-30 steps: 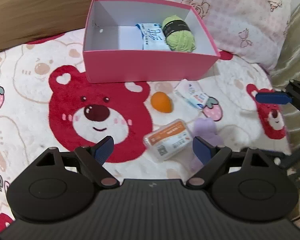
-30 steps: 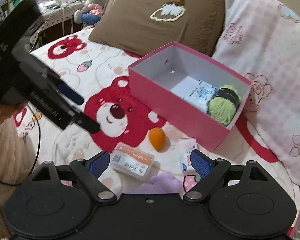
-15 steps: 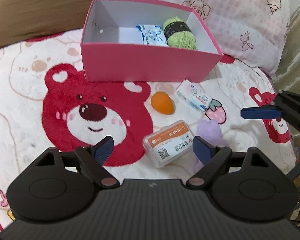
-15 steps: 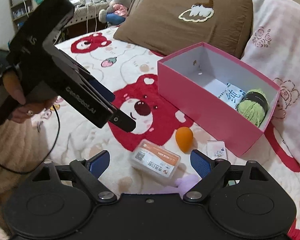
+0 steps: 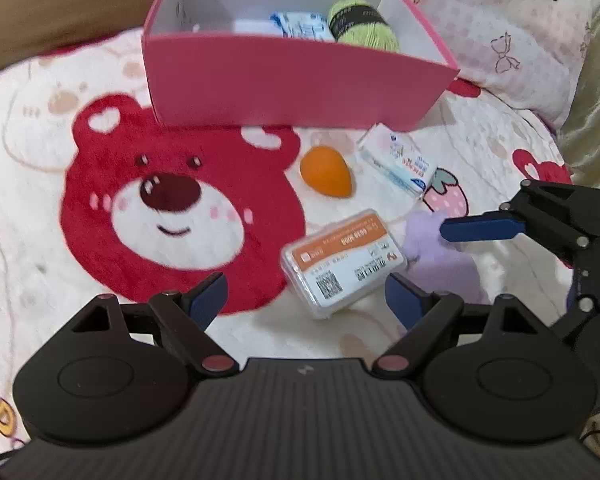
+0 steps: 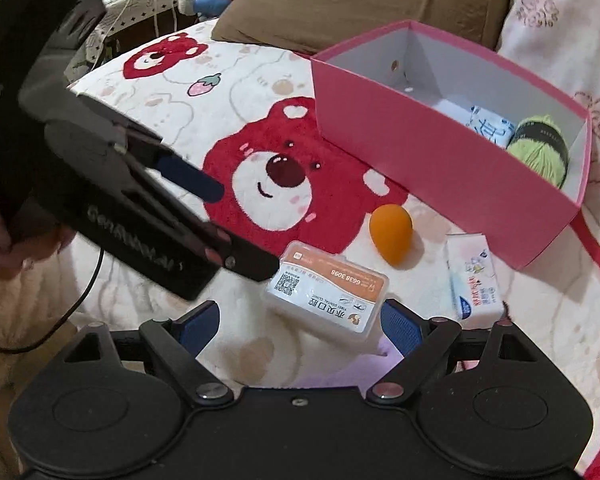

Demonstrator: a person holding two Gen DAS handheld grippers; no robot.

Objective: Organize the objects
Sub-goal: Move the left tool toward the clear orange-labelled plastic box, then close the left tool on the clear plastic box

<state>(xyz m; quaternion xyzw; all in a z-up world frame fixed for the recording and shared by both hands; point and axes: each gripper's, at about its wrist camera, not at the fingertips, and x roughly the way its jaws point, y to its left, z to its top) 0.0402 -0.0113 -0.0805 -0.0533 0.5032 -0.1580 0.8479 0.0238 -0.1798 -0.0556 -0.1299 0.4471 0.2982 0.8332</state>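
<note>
Clear plastic, with an orange-and-white label, forms the small case (image 5: 342, 262) that lies flat on the bear-print blanket (image 5: 40, 184), in front of the pink box (image 5: 292, 80) and apart from its near wall. The case's long axis runs slantwise across both views, neither in line with nor square to either tool's fingers. Between case and box lie an orange egg-shaped sponge (image 5: 326, 172) and, to its right, a white tissue packet (image 5: 398, 162); a lilac soft thing (image 5: 440, 248) lies just beside the case on the side away from the box. Inside the box, at its right end, sit a ball of green yarn (image 5: 362, 20) and a blue-and-white packet (image 5: 300, 26). The left gripper (image 5: 306, 298) hangs above the blanket with its jaws spread wide and nothing between the pads; the case lies just ahead of it and toward its right finger. The right gripper (image 6: 300, 320) is likewise spread and empty, with the case directly ahead, between its finger lines. Both tools are near the case; the right appears the better centred, so a grasp by it would probably call for a small turn to square the fingers with the case's short sides.
</note>
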